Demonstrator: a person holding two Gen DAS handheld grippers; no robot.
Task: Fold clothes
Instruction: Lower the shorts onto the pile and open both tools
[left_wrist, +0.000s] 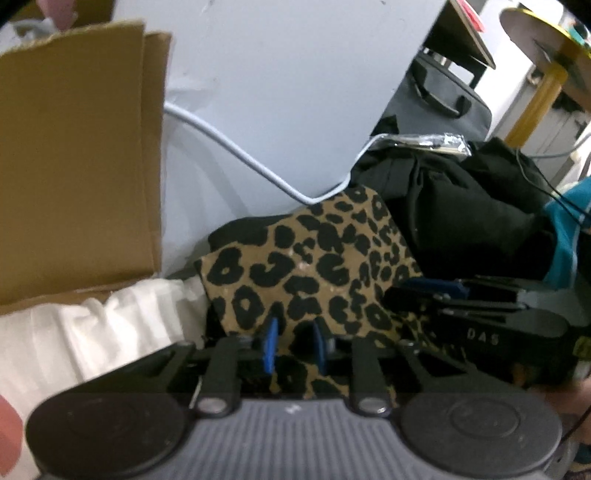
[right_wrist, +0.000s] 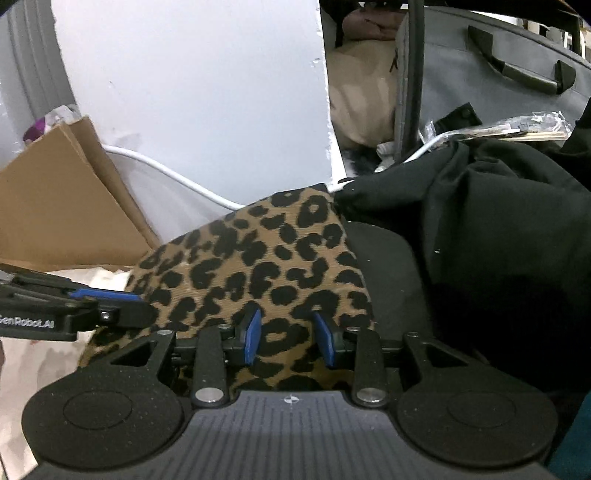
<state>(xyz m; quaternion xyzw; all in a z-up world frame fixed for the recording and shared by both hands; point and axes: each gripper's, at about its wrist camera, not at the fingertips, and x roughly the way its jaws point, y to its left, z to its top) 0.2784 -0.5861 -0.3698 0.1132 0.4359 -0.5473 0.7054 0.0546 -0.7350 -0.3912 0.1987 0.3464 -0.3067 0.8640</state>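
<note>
Left wrist view: leopard-print garment fills centre frame, draped and raised, its lower edge passing between the blue pads of the left gripper. Jaws stand narrowly apart with cloth bunched in the gap; pads look pressed on it, so gripping the garment. At 3 o'clock the right gripper comes in sideways, its tip against the same garment's edge.

Right wrist view: same leopard-print garment rises from the right gripper. Pads stand wider apart, cloth lying between them; whether they pinch it I cannot tell. Left gripper enters at 9 o'clock, touching the garment's edge.

Outward: black clothing heap at 3 o'clock, touching the garment. White cable at 11 o'clock along a pale wall. Cardboard at 9 o'clock in the left view, white cloth below it. Grey bag at 1 o'clock.
</note>
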